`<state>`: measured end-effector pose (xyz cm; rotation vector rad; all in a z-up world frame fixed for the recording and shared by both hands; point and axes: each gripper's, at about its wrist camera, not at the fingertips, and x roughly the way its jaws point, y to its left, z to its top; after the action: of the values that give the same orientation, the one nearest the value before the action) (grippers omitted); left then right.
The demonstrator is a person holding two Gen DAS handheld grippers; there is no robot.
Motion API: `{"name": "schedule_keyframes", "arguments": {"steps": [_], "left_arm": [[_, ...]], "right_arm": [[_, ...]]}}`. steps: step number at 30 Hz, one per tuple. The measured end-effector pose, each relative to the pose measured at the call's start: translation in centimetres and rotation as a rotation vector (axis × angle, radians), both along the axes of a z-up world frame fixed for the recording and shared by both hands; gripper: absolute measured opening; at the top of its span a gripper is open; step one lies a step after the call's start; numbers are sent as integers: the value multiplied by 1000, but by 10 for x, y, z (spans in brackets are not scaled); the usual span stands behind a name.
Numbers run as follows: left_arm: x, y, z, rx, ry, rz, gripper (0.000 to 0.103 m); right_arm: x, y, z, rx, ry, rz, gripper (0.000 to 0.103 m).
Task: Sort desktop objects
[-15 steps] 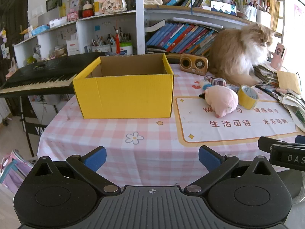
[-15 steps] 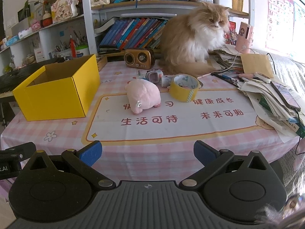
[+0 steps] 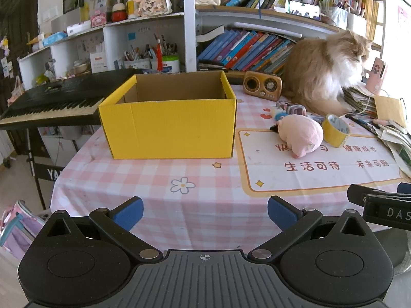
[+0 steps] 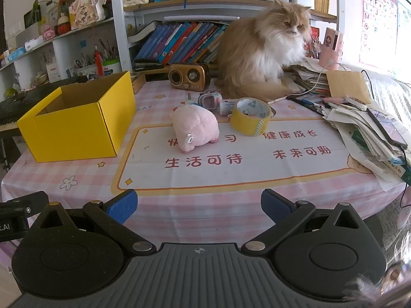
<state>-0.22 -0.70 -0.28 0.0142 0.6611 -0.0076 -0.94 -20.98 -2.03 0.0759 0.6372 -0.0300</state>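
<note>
An open yellow cardboard box (image 3: pixel 169 125) (image 4: pixel 74 131) stands on the pink checked tablecloth, empty as far as I see. A pink plush pig (image 3: pixel 301 134) (image 4: pixel 195 129) lies right of it on the white mat. A yellow tape roll (image 3: pixel 335 129) (image 4: pixel 250 119) stands beside the pig. A small purple toy watch (image 4: pixel 209 100) and a small white item (image 4: pixel 226 106) lie behind them. My left gripper (image 3: pixel 204 211) is open and empty at the table's near edge. My right gripper (image 4: pixel 199 206) is open and empty, also at the near edge.
A long-haired orange and white cat (image 4: pixel 264 51) sits at the back of the table. A gold retro radio (image 4: pixel 188 75) stands by it. Piled papers and pens (image 4: pixel 370 128) fill the right side. A keyboard (image 3: pixel 51 100) stands left of the table. Bookshelves (image 3: pixel 244 46) stand behind.
Both grippers have shifted only slightly; the cat's head has turned a little. Nothing on the table has moved.
</note>
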Motion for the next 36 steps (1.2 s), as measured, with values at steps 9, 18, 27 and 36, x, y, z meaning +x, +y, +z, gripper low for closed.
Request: {"name": "schedule_keyframes", "arguments": {"steps": [9, 18, 27, 36], "left_arm": [[2, 4, -1, -4, -1, -8, 103], [3, 4, -1, -2, 5, -6, 103], [4, 4, -1, -5, 0, -13, 103], [5, 3, -2, -8, 1, -25, 103]], "right_arm": [[0, 0, -1, 0, -1, 1, 103], [1, 1, -2, 1, 0, 2, 103], [2, 5, -6, 3, -6, 4, 103], [-2, 3, -1, 8, -7, -5, 103]]}}
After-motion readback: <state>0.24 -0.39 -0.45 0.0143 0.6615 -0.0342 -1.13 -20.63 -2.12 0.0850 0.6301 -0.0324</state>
